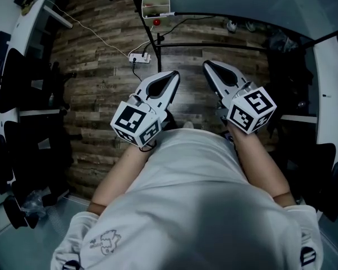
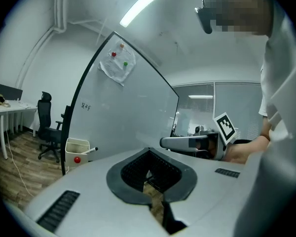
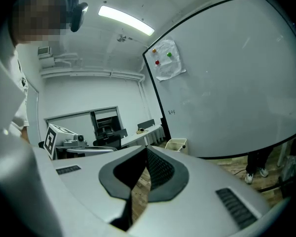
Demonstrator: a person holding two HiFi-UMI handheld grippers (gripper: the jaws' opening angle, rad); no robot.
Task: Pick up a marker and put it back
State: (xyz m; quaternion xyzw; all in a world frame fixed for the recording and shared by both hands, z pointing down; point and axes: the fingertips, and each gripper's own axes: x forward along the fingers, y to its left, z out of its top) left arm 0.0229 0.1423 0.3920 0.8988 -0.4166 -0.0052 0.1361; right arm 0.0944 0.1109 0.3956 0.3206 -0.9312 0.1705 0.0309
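The whiteboard [image 2: 130,115] stands ahead. The left gripper [image 1: 173,75] and right gripper [image 1: 207,66] are well short of it, each with jaws pressed together on nothing. At the whiteboard's lower edge sits a white holder box [image 2: 75,146] with the marker [image 2: 90,151] poking out. The marker is probably light, stiff and slick, so pinch it mid-barrel.

No legible text anywhere.
Whiteboard [image 2: 133,117]: short dark scribble [image 2: 86,106] near its left edge, too small to read.
Cube [image 1: 136,122] on the left gripper [image 1: 173,75] and cube [image 1: 250,110] on the right gripper [image 1: 207,66], in front of the whiteboard: black-and-white square codes, no letters.
Shirt [image 1: 186,207]: small line drawing [image 1: 104,242], no words.
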